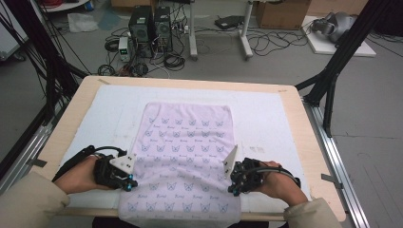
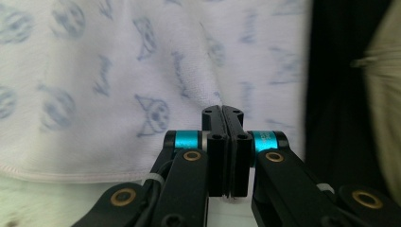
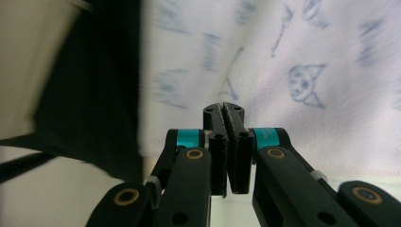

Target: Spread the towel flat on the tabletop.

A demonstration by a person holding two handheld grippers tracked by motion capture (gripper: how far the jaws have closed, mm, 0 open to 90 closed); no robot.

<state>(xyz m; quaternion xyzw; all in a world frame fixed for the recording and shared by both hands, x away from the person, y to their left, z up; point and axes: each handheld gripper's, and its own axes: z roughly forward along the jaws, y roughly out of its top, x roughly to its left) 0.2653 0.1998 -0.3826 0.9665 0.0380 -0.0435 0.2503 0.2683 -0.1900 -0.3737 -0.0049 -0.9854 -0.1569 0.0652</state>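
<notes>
L gripper & R gripper both pinching towel; near hem cut off.

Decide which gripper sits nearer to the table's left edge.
Left. The left gripper pinches the towel at its left side, closer to the table's left edge. The right gripper pinches the towel's right side, well across the table from that edge.
</notes>
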